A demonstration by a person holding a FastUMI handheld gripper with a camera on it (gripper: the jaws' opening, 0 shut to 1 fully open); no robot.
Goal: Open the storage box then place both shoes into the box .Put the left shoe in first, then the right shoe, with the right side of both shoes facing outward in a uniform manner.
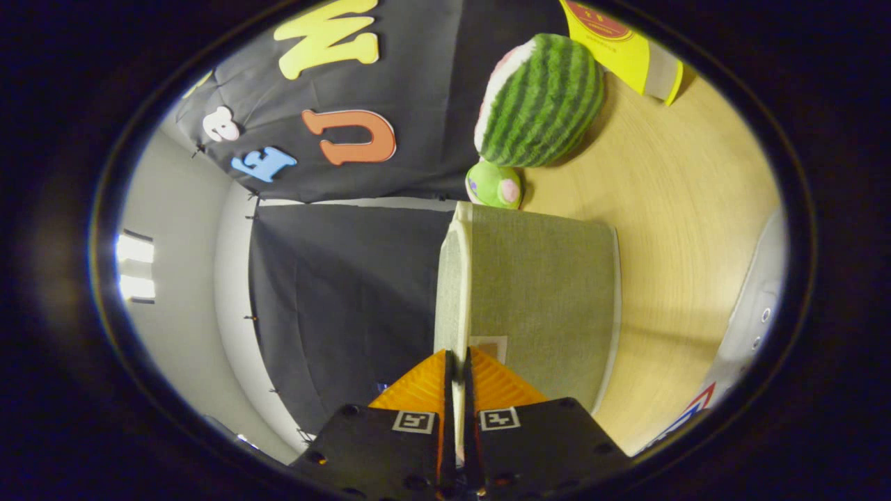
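Grey fabric storage box (pixel 550 292), gripper (pixel 456 369) clamped on its lid edge, plush watermelon (pixel 543 101) beyond

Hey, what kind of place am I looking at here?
Likely a staged recording booth, not a lived-in room: black cloth wall, wooden tabletop with a plush watermelon, and tongs shut on the storage box's lid.

Camera rides on tool (pixel 456 362), rolled sideways, close against box lid (pixel 543 306).
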